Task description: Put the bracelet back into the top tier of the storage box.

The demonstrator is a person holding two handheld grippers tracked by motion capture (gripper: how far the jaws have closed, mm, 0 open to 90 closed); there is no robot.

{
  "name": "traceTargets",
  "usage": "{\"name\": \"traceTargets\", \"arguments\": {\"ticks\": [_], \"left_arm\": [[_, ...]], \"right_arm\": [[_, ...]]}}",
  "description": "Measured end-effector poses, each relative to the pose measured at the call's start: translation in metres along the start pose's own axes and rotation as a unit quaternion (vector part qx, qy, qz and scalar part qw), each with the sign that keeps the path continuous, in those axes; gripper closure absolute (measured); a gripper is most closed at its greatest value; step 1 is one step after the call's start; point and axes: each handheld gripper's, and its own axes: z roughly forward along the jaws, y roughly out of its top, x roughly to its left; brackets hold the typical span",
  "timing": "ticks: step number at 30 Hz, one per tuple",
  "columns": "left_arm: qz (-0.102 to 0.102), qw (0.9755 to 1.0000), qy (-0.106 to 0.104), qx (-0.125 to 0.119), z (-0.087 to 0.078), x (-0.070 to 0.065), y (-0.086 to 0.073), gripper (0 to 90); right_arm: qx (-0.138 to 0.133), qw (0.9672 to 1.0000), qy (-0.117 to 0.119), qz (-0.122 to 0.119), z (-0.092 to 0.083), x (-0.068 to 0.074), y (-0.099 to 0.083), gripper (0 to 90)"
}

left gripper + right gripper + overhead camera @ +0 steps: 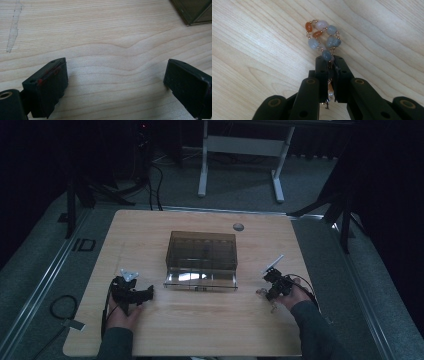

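While the left gripper (pixel 148 292) sits parked near the front-left corner of the table (pixel 200 330), its jaws standing wide apart over bare wood with nothing between them, the action is all on the other side: the right gripper (pixel 329 60) has its jaws clamped tight on a beaded bracelet (pixel 323 40), pinching one stretch of the strand so that a loop of grey-blue, pale and orange beads bunches out beyond the jaw tips, right over the wood grain. From the high view, that right gripper (pixel 272 292) works close to the right edge of the table, towards the front, and the bracelet shows as a small pale glint just beside it. Dead centre stands the smoky translucent box (pixel 202 251), its clear drawer (pixel 200 281) pulled out towards the person and looking empty, though the dim light makes that hard to be sure of. So here's the read: the grasp looks done, the pickup is the stage in hand, and the bracelet is well apart from the box. What seems left is the lift, the carry across to that open drawer, the release, and probably a push to shut it, a job the idle left gripper looks well placed for.
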Motion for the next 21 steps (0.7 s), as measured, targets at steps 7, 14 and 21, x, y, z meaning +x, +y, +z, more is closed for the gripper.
{"name": "traceTargets", "arguments": {"ticks": [7, 14, 21], "left_arm": [[0.0, 1.0, 0.0, 0.0, 0.0, 0.0, 0.0, 5.6], [0.0, 1.0, 0.0, 0.0, 0.0, 0.0, 0.0, 5.6], [0.0, 1.0, 0.0, 0.0, 0.0, 0.0, 0.0, 5.6]], "right_arm": [[-0.01, 0.9998, 0.015, 0.003, -0.005, -0.002, -0.002, 83.6], [-0.016, 0.9997, 0.016, -0.001, -0.018, -0.002, -0.002, 83.6], [-0.026, 0.9995, 0.013, -0.01, -0.031, 0.0, -0.002, 83.6]]}}
